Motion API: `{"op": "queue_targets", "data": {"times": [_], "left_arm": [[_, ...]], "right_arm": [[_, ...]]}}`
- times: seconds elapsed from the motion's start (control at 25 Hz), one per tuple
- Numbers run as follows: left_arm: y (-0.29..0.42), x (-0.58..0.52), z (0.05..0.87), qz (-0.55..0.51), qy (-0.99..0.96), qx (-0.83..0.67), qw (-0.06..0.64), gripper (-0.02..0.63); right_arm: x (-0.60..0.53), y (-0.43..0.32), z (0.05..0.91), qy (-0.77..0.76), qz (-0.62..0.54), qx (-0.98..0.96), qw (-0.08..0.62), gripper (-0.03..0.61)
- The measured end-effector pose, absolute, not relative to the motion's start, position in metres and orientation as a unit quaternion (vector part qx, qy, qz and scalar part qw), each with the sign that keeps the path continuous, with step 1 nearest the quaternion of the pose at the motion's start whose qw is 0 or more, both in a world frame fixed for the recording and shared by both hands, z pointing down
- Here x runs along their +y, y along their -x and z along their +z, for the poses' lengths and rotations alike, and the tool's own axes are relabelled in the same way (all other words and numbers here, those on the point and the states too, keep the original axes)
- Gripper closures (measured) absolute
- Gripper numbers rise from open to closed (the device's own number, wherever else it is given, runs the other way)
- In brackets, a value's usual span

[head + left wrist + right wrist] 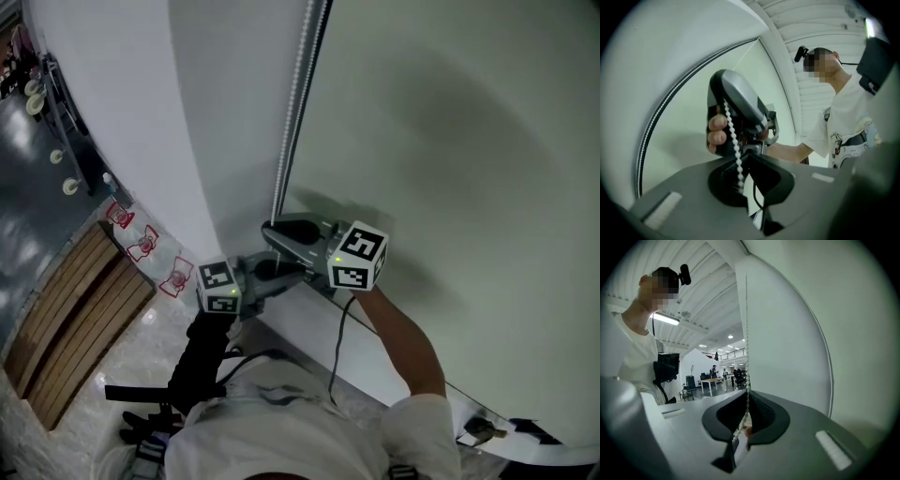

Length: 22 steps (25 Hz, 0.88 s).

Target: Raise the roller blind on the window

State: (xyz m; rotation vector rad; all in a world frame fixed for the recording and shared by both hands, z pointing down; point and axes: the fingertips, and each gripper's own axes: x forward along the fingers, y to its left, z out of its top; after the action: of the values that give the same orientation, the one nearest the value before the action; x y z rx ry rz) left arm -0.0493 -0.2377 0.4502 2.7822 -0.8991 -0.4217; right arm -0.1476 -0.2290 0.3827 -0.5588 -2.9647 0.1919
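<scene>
The pale roller blind point(450, 187) hangs on the right. Its white bead chain point(292, 112) runs down the blind's left edge to my two grippers. My right gripper point(273, 231) points left and is shut on the bead chain point(747, 357), which drops between its jaws point(743, 427). Just below it, my left gripper point(298, 274) points right. In the left gripper view the chain point(733, 140) comes down from the right gripper point(740, 108) into the left gripper point(743, 185), whose jaws are closed on it. A hand point(717, 133) holds the right gripper.
A white wall point(141, 112) stands left of the blind. Below lie a wooden slatted bench point(66, 319) and red-and-white items point(145, 242) on the floor. A windowsill point(525, 450) with small objects runs at the lower right. An office hall shows in the right gripper view.
</scene>
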Motion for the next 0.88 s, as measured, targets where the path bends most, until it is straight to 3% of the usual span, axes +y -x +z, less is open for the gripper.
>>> {"op": "queue_targets", "data": {"times": [0.44, 0.56, 0.88], "left_arm": [[0.052, -0.240, 0.448, -0.142, -0.938, -0.304, 0.090, 0.615], [0.052, -0.240, 0.448, -0.146, -0.937, -0.303, 0.094, 0.615], [0.054, -0.238, 0.446, -0.155, -0.936, -0.302, 0.089, 0.615]], "right_arm": [[-0.238, 0.143, 0.393, 0.172, 0.091, -0.979, 0.055, 0.553], [-0.233, 0.141, 0.379, 0.192, 0.092, -0.976, 0.050, 0.440], [-0.245, 0.150, 0.259, 0.193, 0.016, -0.980, -0.041, 0.394]]}}
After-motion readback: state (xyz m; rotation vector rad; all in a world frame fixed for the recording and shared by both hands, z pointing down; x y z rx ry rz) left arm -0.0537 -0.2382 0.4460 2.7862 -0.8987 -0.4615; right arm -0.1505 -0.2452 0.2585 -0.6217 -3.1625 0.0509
